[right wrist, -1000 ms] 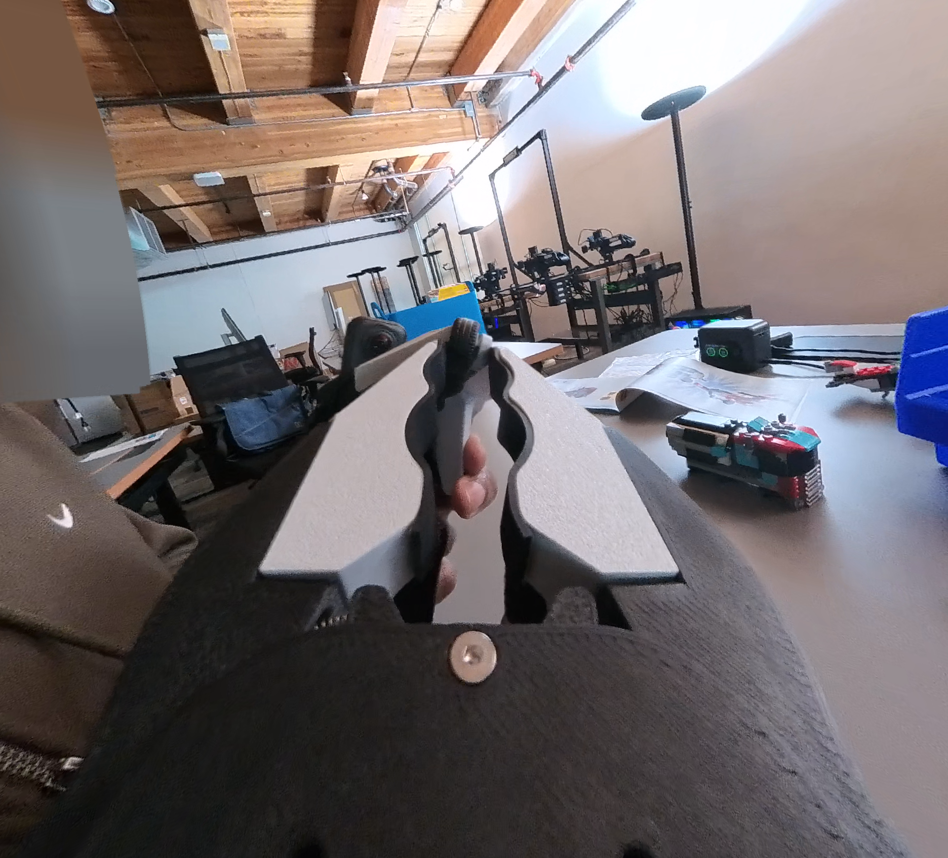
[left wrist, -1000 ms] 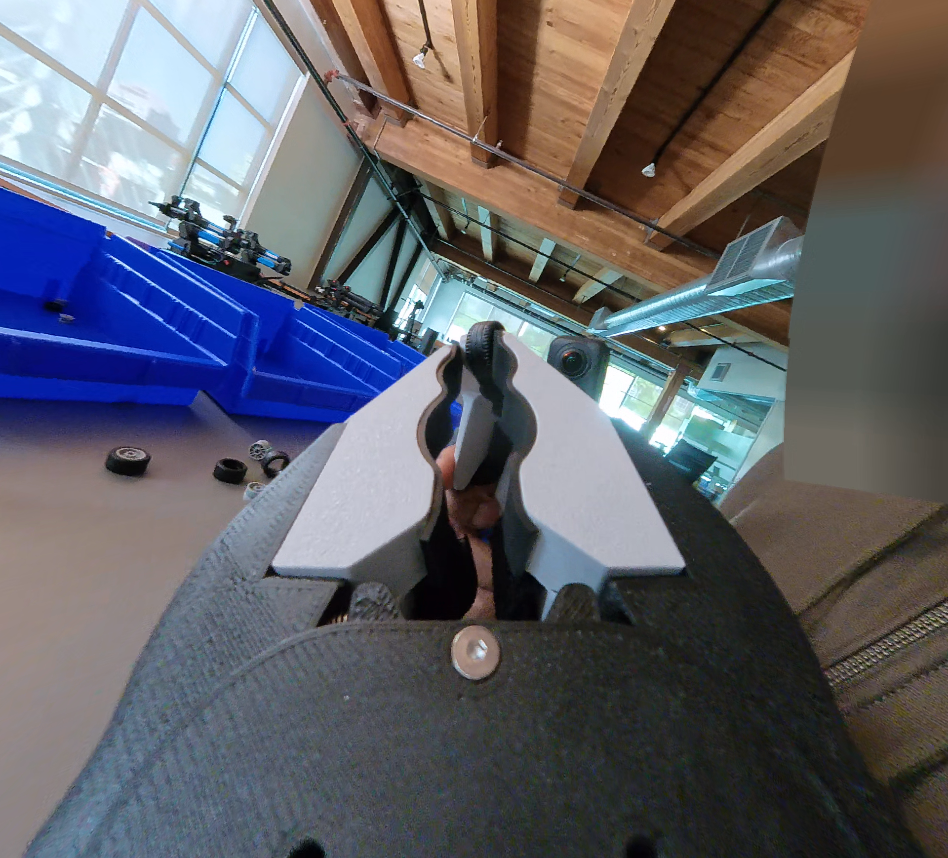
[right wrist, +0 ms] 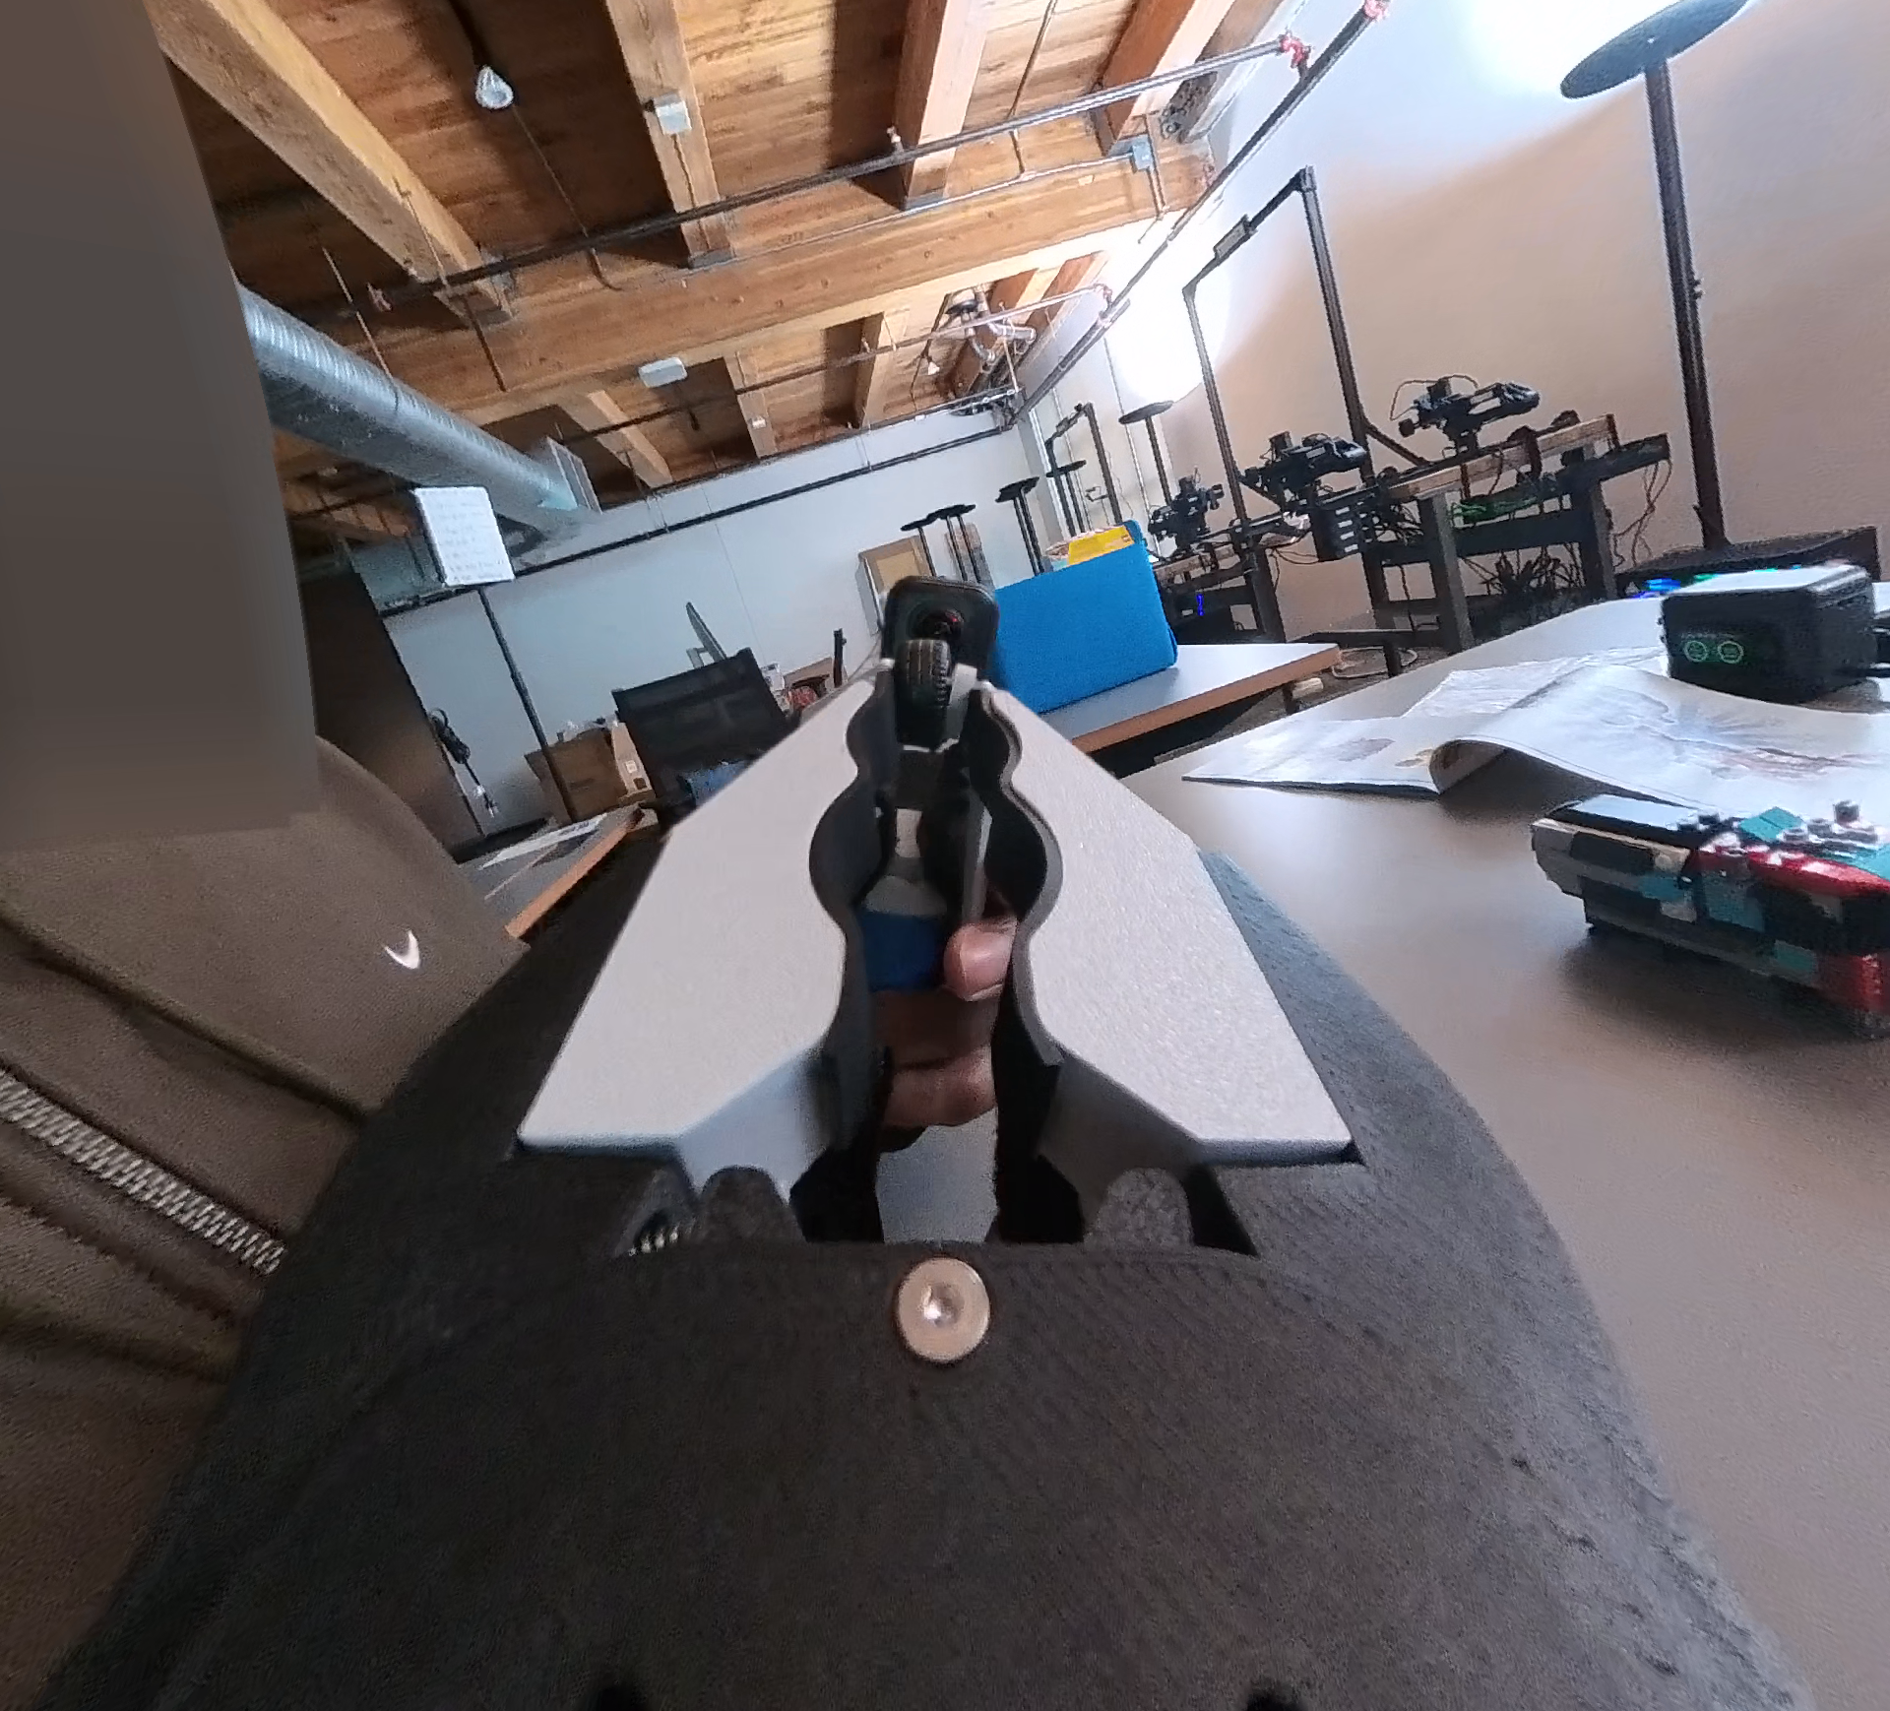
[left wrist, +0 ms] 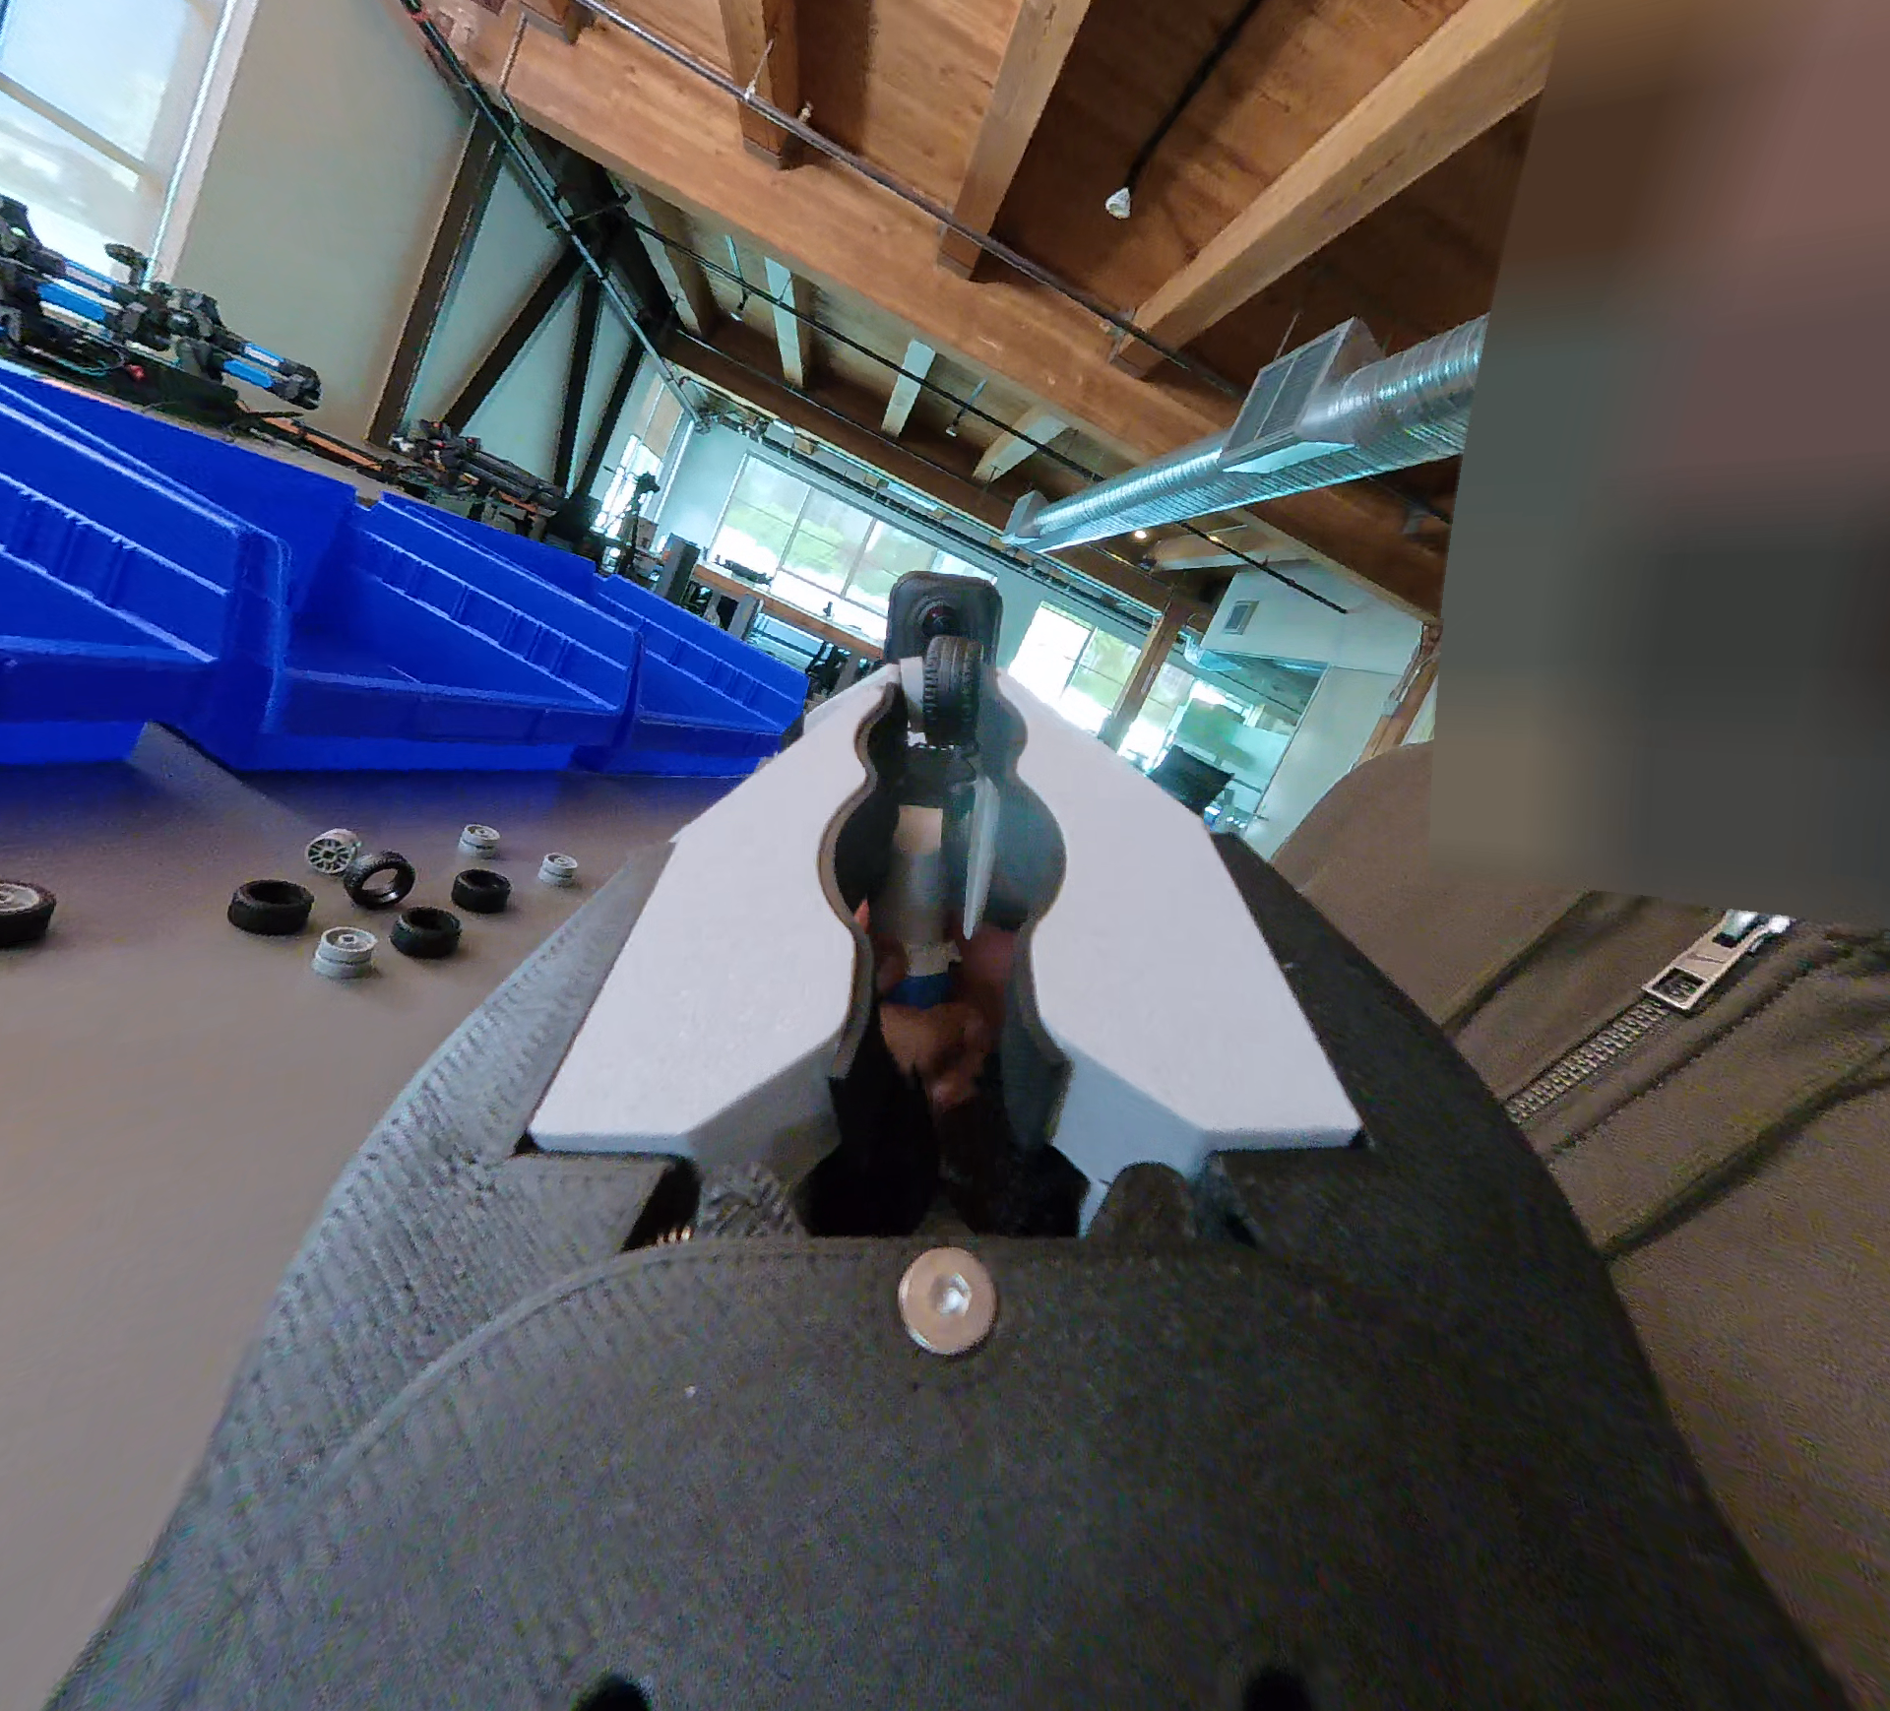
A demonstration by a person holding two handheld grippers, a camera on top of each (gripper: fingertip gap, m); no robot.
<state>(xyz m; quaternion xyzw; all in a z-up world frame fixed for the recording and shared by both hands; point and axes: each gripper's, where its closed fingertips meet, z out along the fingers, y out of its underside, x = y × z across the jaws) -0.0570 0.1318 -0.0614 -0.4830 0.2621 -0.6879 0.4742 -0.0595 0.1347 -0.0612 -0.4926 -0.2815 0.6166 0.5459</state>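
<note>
Left wrist view: left gripper (left wrist: 946,675) clamps a small black rubber toy tyre (left wrist: 951,675) at its fingertips, above the grey table (left wrist: 153,1099) bearing loose tyres and grey wheel hubs (left wrist: 409,885) beside blue plastic bins (left wrist: 409,639).

Right wrist view: right gripper (right wrist: 926,675) grips the same tyre; a brick-built toy vehicle (right wrist: 1728,895) stands rightward.

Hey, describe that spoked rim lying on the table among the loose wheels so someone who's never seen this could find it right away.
Start at the blue bins, then drop to the scatter of small wheels on the brown table before them. The spoked rim sits at its far edge, beside a tilted black tyre. It alone shows open spokes.
</note>
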